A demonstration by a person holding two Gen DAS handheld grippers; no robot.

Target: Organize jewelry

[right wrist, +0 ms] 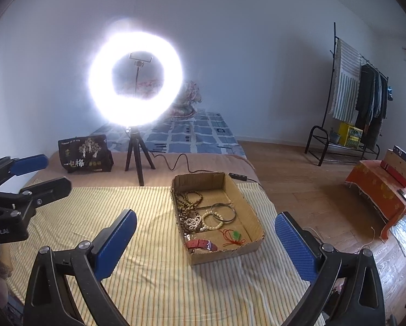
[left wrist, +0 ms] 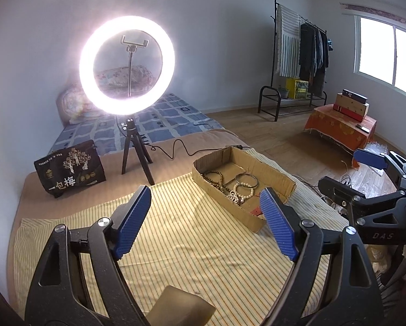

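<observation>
A shallow cardboard box sits on a yellow striped cloth. It holds brown bead strands, white bead bracelets, metal bangles, a red cord with a green pendant and a red watch strap. My left gripper is open and empty, above the cloth, left of the box. My right gripper is open and empty, above the box's near end. Each gripper shows in the other's view, at the side edge.
A lit ring light on a tripod stands behind the cloth, its cable running right. A black snack bag stands at the back left. A clothes rack and an orange-covered low table stand on the wooden floor, right.
</observation>
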